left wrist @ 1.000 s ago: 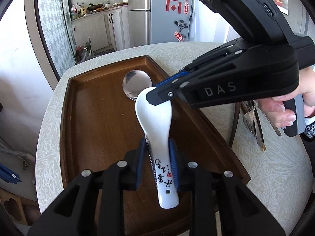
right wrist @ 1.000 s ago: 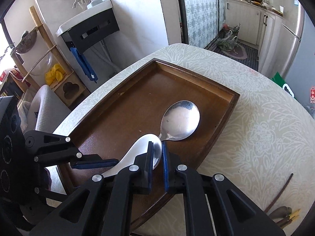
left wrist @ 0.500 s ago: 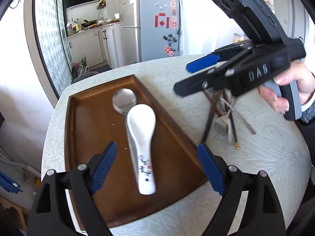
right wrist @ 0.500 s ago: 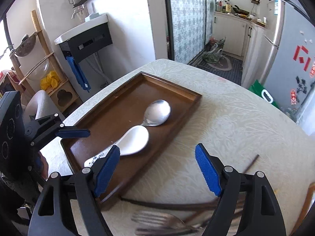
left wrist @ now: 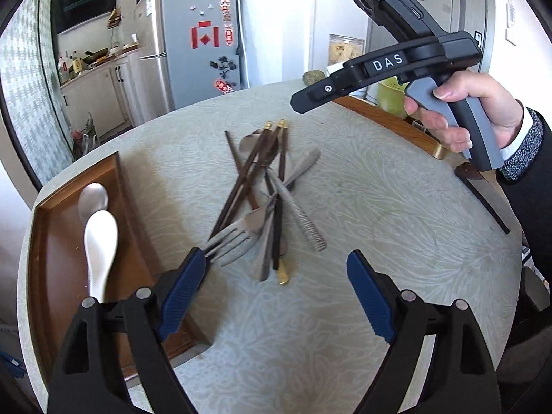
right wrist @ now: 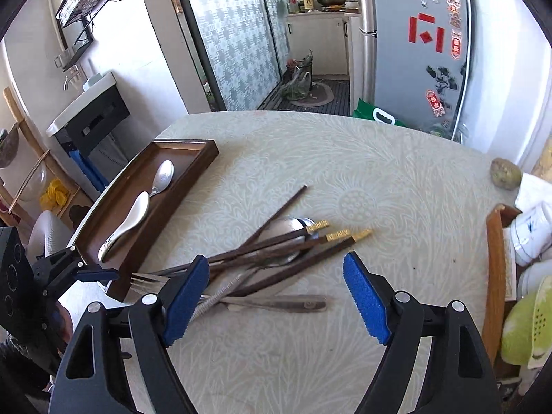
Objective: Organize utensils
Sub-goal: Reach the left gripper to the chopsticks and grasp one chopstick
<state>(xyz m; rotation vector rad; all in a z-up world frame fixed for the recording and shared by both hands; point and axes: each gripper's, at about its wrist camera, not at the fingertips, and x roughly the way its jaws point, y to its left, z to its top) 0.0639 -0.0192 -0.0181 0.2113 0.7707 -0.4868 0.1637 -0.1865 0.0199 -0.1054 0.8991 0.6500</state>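
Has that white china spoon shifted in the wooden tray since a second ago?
No. The white spoon lies in the wooden tray, its bowl just behind the metal spoon as before; only the cameras swung away.

Bright daylight, even. Soft shadows under utensil pile on table. Fisheye bends edges, black corner vignette. Slight motion blur; glare on fridge.
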